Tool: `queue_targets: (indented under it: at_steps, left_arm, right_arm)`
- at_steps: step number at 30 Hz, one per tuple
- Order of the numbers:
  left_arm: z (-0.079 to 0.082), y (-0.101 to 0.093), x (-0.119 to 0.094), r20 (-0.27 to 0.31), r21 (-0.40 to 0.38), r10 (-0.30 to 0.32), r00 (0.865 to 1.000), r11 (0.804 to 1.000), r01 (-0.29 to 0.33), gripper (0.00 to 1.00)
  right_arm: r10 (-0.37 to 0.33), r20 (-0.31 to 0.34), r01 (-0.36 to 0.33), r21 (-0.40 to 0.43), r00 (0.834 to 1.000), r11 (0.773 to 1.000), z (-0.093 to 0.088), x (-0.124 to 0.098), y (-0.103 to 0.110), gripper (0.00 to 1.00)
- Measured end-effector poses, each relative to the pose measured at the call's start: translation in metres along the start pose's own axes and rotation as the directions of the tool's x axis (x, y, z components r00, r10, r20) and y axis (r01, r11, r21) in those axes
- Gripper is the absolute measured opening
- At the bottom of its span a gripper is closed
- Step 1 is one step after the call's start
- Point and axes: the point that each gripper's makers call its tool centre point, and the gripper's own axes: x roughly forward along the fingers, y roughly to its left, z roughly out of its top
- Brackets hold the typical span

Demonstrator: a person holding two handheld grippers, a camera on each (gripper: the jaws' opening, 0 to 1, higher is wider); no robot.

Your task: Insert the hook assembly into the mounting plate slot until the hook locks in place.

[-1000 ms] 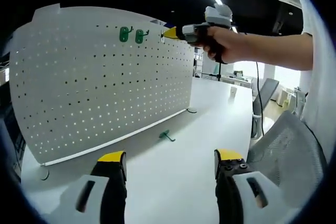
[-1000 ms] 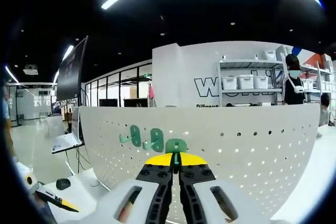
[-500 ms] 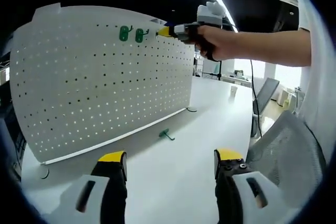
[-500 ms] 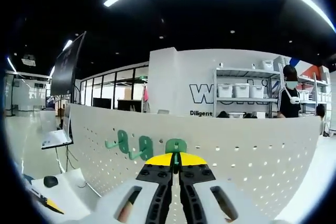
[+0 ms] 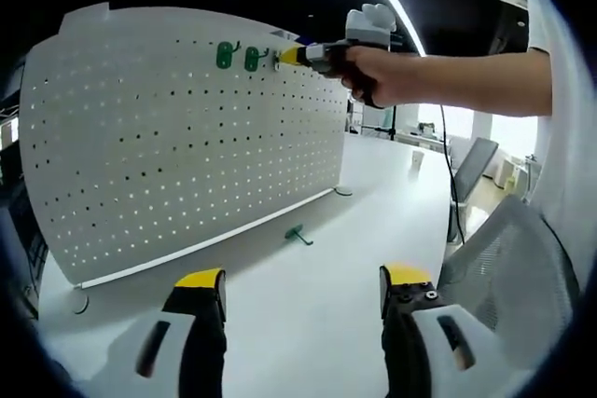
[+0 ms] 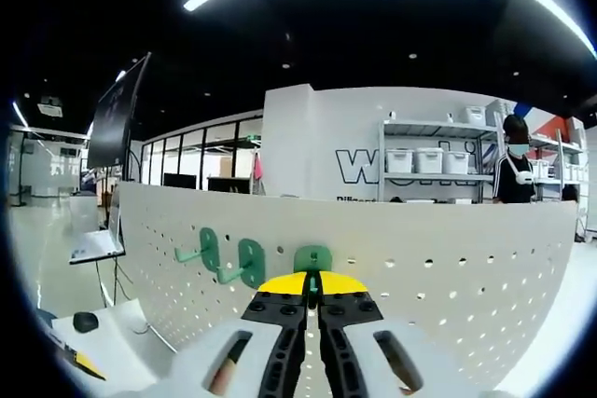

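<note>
Currently the right gripper [image 6: 313, 288] is pinching a green hook [image 6: 312, 259] between its yellow tips, jaws closed together on it, and pressing it against the top row of the white pegboard [image 6: 448, 277], lower centre of the right gripper view. In the left gripper view the same right gripper [image 5: 297, 55] is sitting at the upper centre, a hand [image 5: 373, 72] wrapped round its grip, tip touching the pegboard [image 5: 168, 156] just right of two hooks already mounted [image 5: 238, 56]. Whether the hook is seated yet — cannot tell.

The left gripper [image 5: 303, 291] is hanging idle at the bottom of its frame, jaws wide apart, holding nothing, over the white table [image 5: 317, 295].

One spare green hook [image 5: 297, 235] is lying on the table near the board's lower edge, centre frame.

Handling guess: the hook is looking like light, rigid moulded plastic, smooth enough to twist in the tips. Gripping the flat back plate, not the curved prong, is likely keeping it square to the holes. The board is looking like thin sheet and may flex under push.
</note>
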Motion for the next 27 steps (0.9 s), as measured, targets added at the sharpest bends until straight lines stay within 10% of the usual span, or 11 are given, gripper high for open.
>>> queue_targets:
  at_steps: [27]
  left_arm:
    - [-0.0045, 0.0028, 0.0001, -0.016, -0.006, 0.000, 1.000, 1.000, 0.000, 0.67]
  right_arm:
    - [-0.210, 0.029, 0.210, 0.027, 0.977, 0.977, -0.0013, 0.0049, -0.0012, 0.01]
